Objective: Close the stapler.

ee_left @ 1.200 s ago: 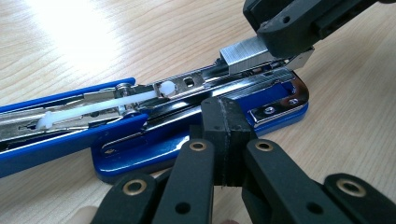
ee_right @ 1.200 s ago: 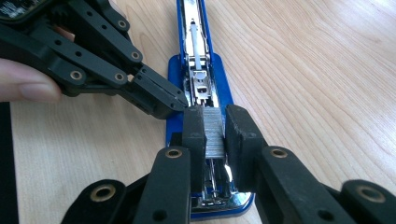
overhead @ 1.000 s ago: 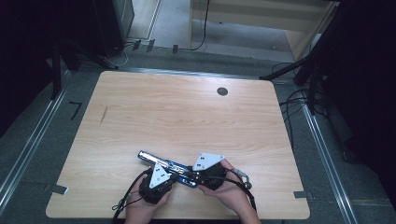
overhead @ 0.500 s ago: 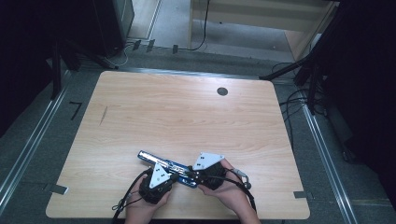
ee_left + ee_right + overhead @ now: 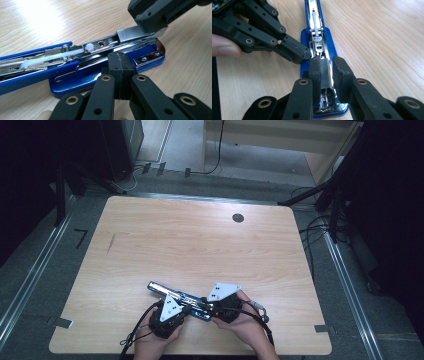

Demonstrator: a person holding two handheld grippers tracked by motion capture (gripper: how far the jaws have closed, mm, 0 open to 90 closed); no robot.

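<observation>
A blue stapler (image 5: 170, 292) lies swung open flat near the table's front edge, its chrome magazine (image 5: 100, 46) facing up with a white pusher rod (image 5: 314, 17) inside. My left gripper (image 5: 119, 72) is shut with nothing between its pads, and its tip rests against the side of the stapler's blue base (image 5: 75, 83). In the right gripper view my right gripper (image 5: 326, 71) is shut on a silver strip of staples (image 5: 325, 72), held over the front end of the magazine. The left gripper (image 5: 297, 53) touches the stapler beside it. Both hands sit close together in the high view.
The wooden table (image 5: 200, 245) has a dark round cable hole (image 5: 238, 218) at its far right. Black cables (image 5: 135, 332) trail from the grippers over the front edge. Metal rails and loose cables run along the floor on both sides.
</observation>
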